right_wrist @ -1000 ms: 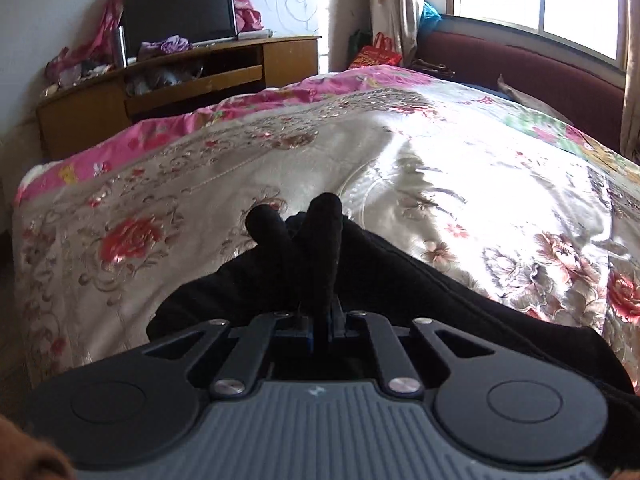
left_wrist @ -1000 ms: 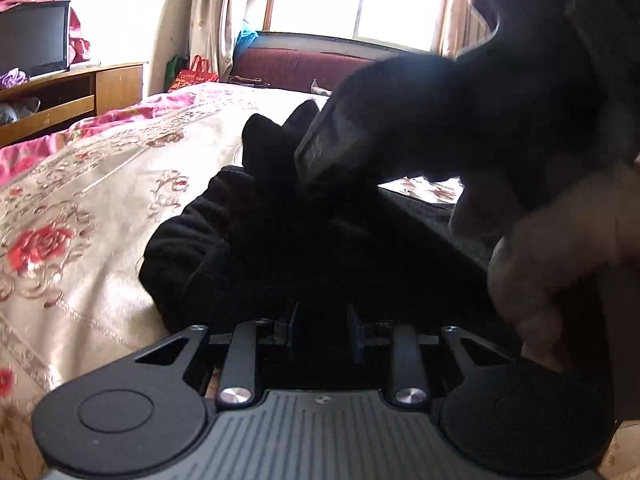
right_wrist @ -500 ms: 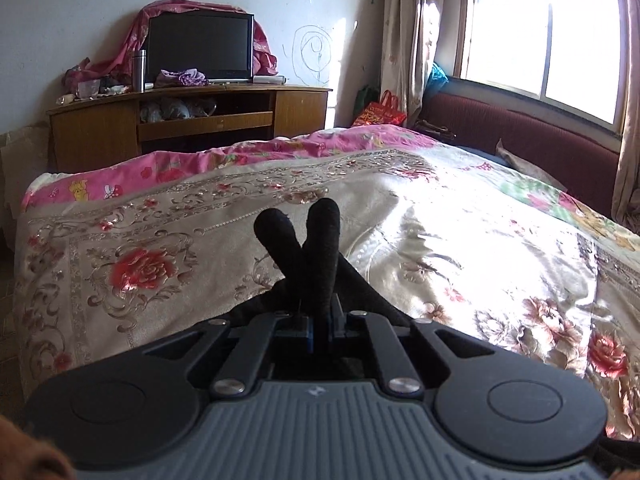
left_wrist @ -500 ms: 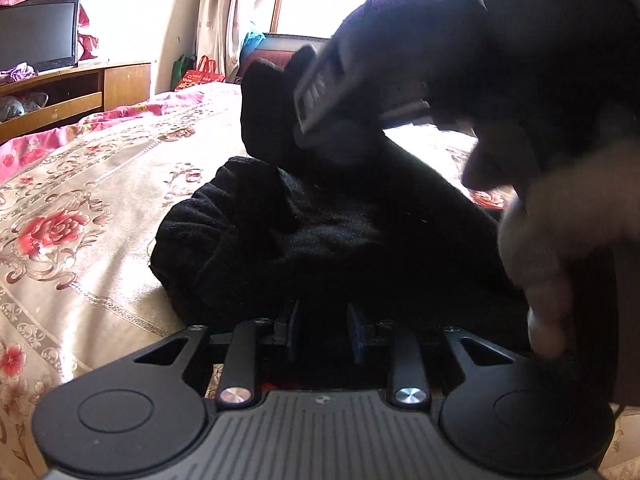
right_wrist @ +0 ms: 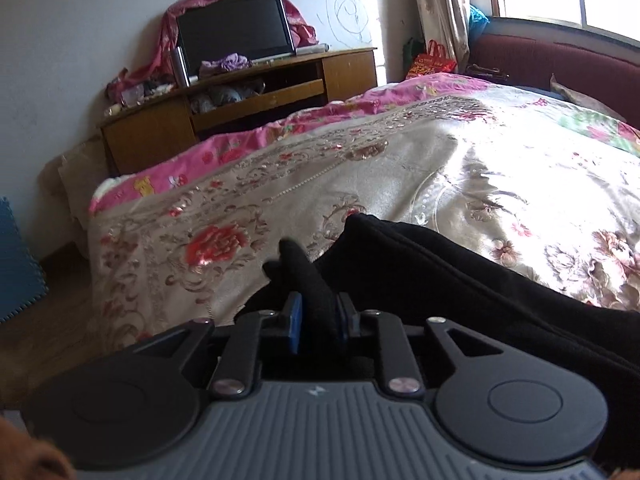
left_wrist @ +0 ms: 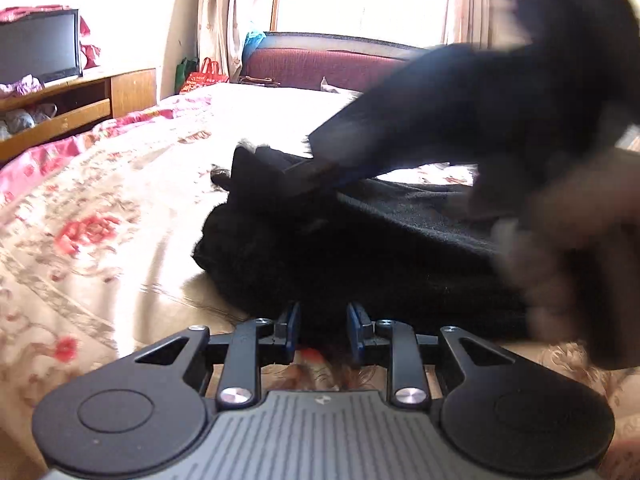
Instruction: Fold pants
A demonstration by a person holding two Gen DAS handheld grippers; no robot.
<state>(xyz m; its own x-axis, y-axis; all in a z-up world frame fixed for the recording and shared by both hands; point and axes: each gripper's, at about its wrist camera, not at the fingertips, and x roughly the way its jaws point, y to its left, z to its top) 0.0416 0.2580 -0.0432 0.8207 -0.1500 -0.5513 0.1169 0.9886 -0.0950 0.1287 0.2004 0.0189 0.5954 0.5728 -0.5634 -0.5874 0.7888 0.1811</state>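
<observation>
1. Since a moment ago, through the left wrist camera, I am seeing the right gripper [left_wrist: 256,168] dropping from up by the window to the top of the black pants [left_wrist: 360,248], which are lying bunched on the floral bedspread [left_wrist: 100,208]. I am reading that as a fold being laid down.
2. My left gripper [left_wrist: 322,326] is angling down over the near edge of the pants, jaws partly apart; whether cloth is pinched between them I cannot tell.
3. Through the right wrist camera, the jaws are opening, a dark strip of the pants standing between the blue pads [right_wrist: 296,320] and touching at least the right one. That gripper is tilting downward, and the hand [left_wrist: 568,232] carrying it is blurring.
</observation>
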